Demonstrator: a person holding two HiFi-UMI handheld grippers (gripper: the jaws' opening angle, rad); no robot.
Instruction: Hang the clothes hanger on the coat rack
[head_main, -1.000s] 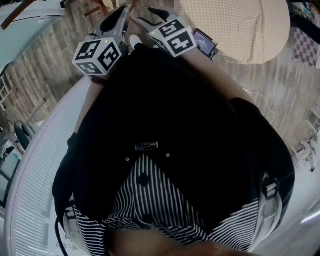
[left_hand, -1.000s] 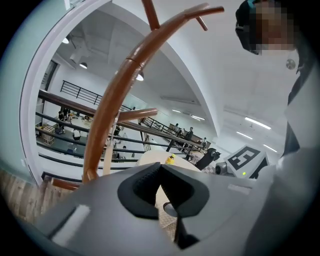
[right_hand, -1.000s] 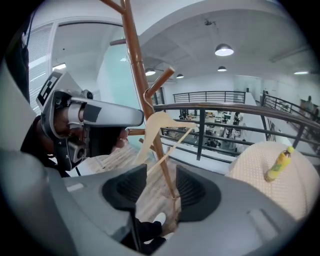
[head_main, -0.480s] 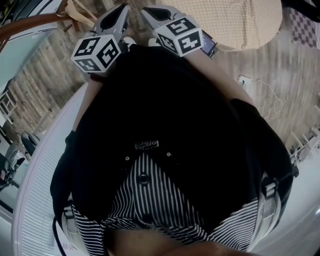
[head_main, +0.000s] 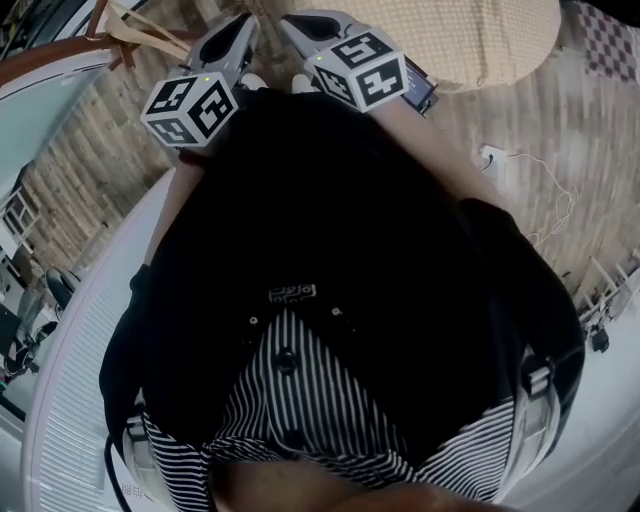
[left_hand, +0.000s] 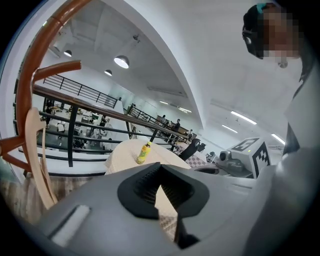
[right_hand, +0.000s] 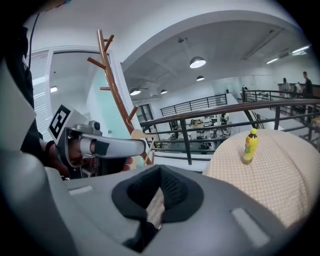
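Note:
The brown wooden coat rack (head_main: 50, 62) curves in at the head view's upper left, with the pale wooden hanger (head_main: 138, 36) beside its pegs. In the left gripper view the rack (left_hand: 31, 75) rises at the left and the hanger (left_hand: 39, 150) hangs against it. The right gripper view shows the rack (right_hand: 116, 85) and hanger (right_hand: 141, 135) behind my left gripper's finger. My left gripper (head_main: 228, 38) and right gripper (head_main: 305, 22) are side by side in front of my chest. Both are shut with nothing between the pads, seen at left gripper (left_hand: 161, 176) and right gripper (right_hand: 159, 189).
A round table with a tan cloth (head_main: 480, 40) stands ahead on the right, with a yellow bottle (right_hand: 249, 145) on it. A dark railing (right_hand: 225, 112) runs behind it. A white radiator-like panel (head_main: 70, 340) curves along my left side. A cable (head_main: 530, 190) lies on the wooden floor.
The head view has swung, bringing the rack and hanger into the upper left corner. Both grippers sit a little higher in the picture and closer together. The right gripper's jaws have closed.

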